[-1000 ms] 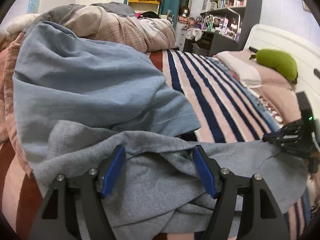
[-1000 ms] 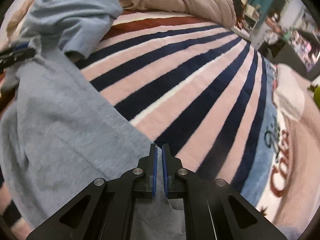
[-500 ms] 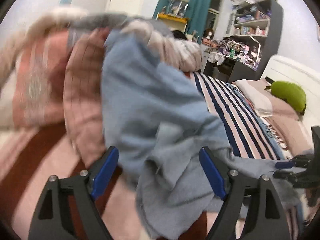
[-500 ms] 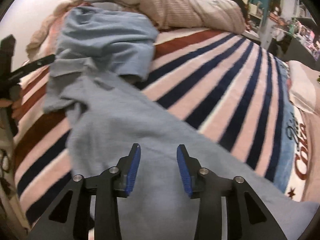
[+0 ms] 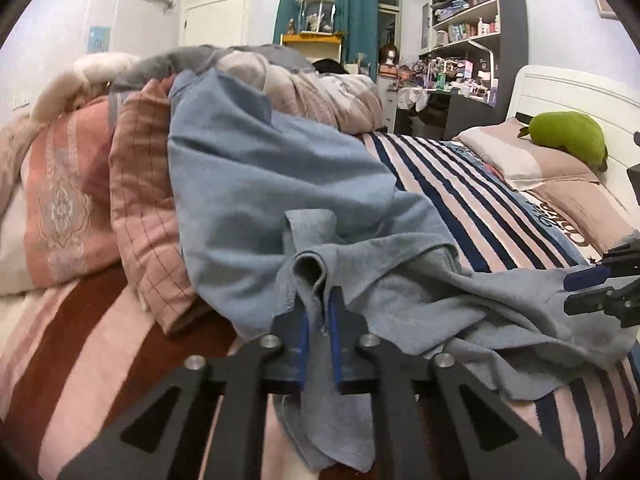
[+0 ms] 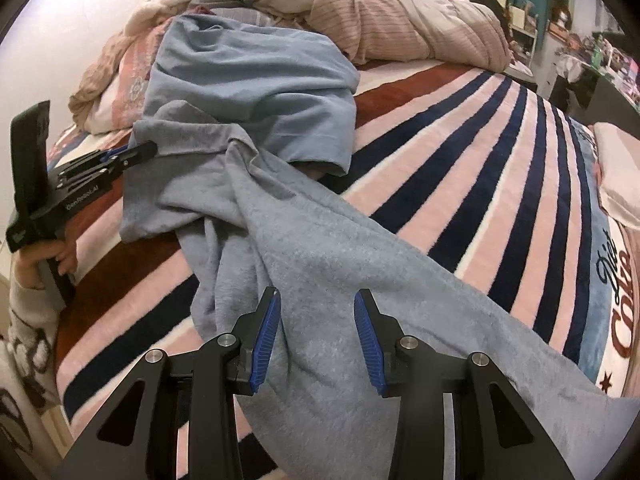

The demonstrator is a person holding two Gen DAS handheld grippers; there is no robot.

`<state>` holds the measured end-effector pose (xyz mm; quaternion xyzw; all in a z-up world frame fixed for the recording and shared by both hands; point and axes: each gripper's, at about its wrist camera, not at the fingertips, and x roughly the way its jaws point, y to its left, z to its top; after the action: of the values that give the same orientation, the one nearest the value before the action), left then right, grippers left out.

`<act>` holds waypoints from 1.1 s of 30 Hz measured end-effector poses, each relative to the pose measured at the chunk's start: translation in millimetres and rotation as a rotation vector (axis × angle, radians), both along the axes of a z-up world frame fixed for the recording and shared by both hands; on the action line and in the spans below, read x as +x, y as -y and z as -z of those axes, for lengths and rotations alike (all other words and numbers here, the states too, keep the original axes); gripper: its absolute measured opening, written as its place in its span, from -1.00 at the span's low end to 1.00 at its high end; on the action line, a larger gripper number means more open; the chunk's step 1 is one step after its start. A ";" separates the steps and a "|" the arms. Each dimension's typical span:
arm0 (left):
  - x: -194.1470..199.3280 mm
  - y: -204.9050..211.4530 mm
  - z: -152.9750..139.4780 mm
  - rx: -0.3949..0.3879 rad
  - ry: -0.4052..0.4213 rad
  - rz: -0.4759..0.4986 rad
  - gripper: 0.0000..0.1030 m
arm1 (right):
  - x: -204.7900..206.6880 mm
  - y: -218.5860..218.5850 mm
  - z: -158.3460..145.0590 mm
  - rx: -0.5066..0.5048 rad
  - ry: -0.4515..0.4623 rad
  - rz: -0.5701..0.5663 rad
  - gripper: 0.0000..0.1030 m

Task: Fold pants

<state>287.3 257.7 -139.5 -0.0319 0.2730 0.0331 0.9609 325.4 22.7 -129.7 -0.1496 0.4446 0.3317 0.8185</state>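
The pants [image 6: 304, 248] lie rumpled beside the blue shirt [image 6: 256, 80], nothing folded yet. Left gripper [image 5: 318, 322] is clamped on one end; right gripper [image 6: 316, 320] hovers spread above them.

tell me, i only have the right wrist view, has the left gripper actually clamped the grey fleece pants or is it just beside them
Observer: Clamped. In the left wrist view the left gripper has its blue pads shut on a bunched fold of the grey fleece pants.
Operator: is the light blue garment caught in there too
Observer: It doesn't look so. The light blue cotton garment lies behind the pinched fold, draped toward the pink checked quilt.
Operator: and my right gripper, how does it sit from that side
Observer: The right gripper shows at the far right edge, its fingers apart, right at the pants' far end but not closed on them.
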 end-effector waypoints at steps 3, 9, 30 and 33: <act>2.3 2.2 -6.9 0.064 0.038 -0.017 -0.92 | -1.2 4.9 -1.3 0.010 -0.004 0.013 -0.35; 19.6 -8.3 -25.2 0.164 0.102 -0.076 -0.92 | -9.3 9.7 -6.7 0.051 -0.001 0.008 -0.35; -1.0 -44.0 -45.7 -0.050 0.058 0.056 0.18 | -44.4 -65.5 39.6 -0.218 0.178 -0.132 -0.68; -4.9 -40.5 -40.5 -0.080 0.042 0.066 0.18 | -35.6 -64.5 34.5 -0.203 0.209 -0.092 -0.91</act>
<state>282.4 298.3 -99.0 -0.0622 0.2548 -0.0103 0.9649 289.8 87.2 -164.2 -0.2854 0.3808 0.3050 0.8249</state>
